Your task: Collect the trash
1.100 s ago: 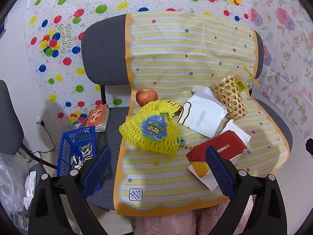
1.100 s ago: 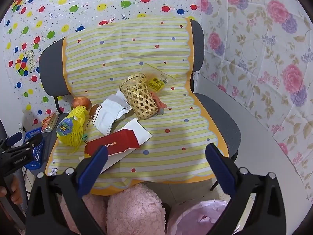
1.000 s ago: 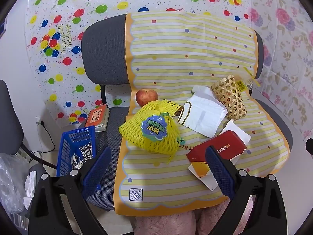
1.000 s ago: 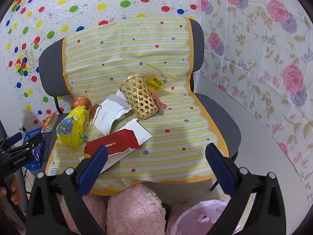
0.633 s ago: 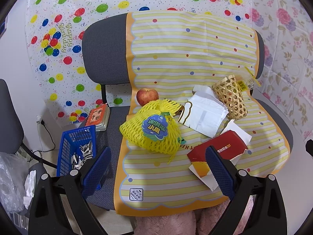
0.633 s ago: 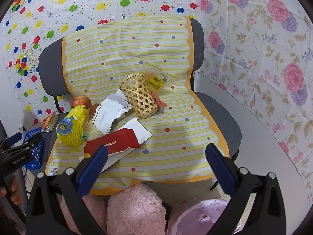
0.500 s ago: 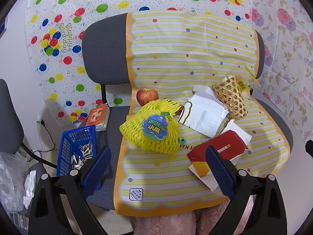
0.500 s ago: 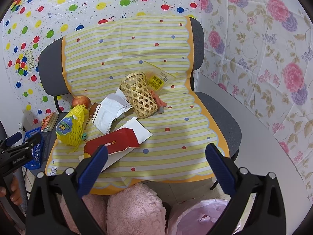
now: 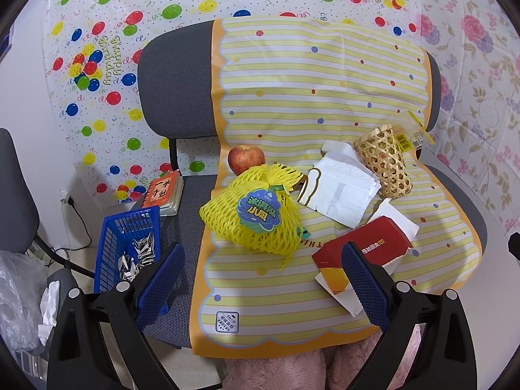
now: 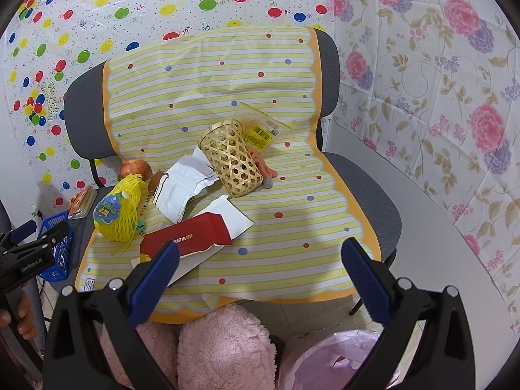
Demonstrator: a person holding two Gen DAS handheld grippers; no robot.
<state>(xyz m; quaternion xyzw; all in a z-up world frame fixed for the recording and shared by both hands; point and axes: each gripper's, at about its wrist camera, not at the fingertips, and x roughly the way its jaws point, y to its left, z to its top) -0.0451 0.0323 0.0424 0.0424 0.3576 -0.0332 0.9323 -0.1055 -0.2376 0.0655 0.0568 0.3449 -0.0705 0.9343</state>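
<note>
Trash lies on a striped yellow cloth (image 9: pixel 286 295) over a grey chair. There is a yellow mesh bag (image 9: pixel 252 214) (image 10: pixel 118 211), a red carton (image 9: pixel 364 250) (image 10: pixel 188 235) on white paper, a white paper bag (image 9: pixel 339 191) (image 10: pixel 182 191), a woven basket (image 9: pixel 385 159) (image 10: pixel 234 162), a yellow wrapper (image 10: pixel 263 130) and an apple (image 9: pixel 246 159) (image 10: pixel 135 168). My left gripper (image 9: pixel 260 276) is open and empty, in front of the mesh bag. My right gripper (image 10: pixel 260 269) is open and empty over the seat's front edge. A pink trash bag (image 10: pixel 328 360) sits below right.
A blue basket (image 9: pixel 130 240) with small bits and an orange notebook (image 9: pixel 162 191) sit on the seat's left side. Pink fluffy slippers (image 10: pixel 214 351) are below the seat. A second grey chair (image 9: pixel 13 195) and clear plastic stand at far left. Papered walls surround the chair.
Both views shift only very slightly. Nothing was taken hold of or moved.
</note>
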